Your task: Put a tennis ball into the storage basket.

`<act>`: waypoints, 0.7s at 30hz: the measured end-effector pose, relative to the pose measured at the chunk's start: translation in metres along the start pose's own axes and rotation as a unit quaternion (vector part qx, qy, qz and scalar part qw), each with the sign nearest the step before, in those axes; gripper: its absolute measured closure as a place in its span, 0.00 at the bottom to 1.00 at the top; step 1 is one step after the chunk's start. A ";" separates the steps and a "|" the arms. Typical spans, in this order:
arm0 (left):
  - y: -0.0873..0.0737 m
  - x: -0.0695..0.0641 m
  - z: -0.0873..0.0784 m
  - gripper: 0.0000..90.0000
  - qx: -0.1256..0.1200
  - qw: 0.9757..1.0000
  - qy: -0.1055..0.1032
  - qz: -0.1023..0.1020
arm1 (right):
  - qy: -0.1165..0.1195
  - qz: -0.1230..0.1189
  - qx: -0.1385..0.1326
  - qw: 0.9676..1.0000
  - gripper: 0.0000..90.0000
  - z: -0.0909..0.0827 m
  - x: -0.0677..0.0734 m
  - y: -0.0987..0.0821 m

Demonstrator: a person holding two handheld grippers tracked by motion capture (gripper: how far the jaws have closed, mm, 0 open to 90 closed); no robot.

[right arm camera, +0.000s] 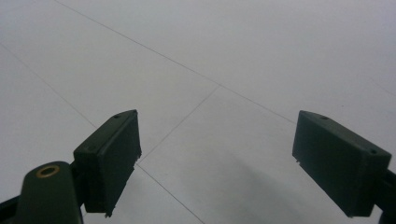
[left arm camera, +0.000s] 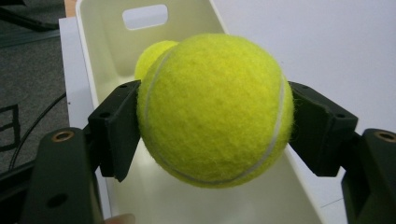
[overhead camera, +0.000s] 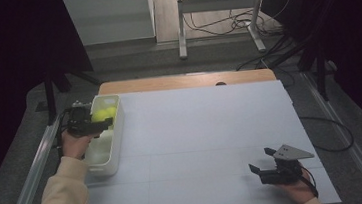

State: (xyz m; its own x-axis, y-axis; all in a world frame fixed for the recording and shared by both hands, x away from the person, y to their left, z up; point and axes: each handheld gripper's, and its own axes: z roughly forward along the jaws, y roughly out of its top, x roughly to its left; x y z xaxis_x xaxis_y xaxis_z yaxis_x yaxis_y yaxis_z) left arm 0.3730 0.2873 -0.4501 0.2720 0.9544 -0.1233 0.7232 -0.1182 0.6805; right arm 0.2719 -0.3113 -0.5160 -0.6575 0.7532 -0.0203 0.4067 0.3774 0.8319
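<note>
While clamped between left gripper (left arm camera: 215, 126) fingers (left arm camera: 116, 130), tennis ball (left arm camera: 215, 109), above bin (left arm camera: 154, 51)

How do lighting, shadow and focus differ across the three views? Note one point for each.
High view: the white table is lit, the surroundings are nearly black, and the picture is soft. Left gripper view: the held ball is bright and sharp, its fuzz visible; the second ball in the bin is softer. Right gripper view: even grey light, a faint shadow on the table between the open jaws.

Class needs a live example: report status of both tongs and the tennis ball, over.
Left tongs shut on tennis ball, above white bin. Second ball already in bin. Right tongs open, empty, over table. Nothing in the way.
</note>
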 end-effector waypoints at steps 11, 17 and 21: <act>0.000 0.000 -0.001 0.28 -0.002 1.000 0.002 0.000 | 0.001 0.000 0.000 1.000 0.17 0.000 0.000 0.000; 0.001 -0.002 -0.002 0.16 -0.010 1.000 0.002 0.003 | 0.001 0.000 -0.001 1.000 0.18 0.000 0.000 0.000; 0.001 -0.007 -0.011 0.13 -0.050 0.999 -0.003 0.007 | 0.000 0.000 -0.001 1.000 0.18 0.000 0.000 0.000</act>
State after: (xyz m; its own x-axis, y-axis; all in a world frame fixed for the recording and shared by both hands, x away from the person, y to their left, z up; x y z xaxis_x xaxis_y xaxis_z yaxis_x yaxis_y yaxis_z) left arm 0.3646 0.2836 -0.4410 0.2863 0.9509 -0.1177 0.6523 -0.1034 0.7509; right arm 0.2719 -0.3113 -0.5158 -0.6572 0.7534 -0.0205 0.4057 0.3765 0.8329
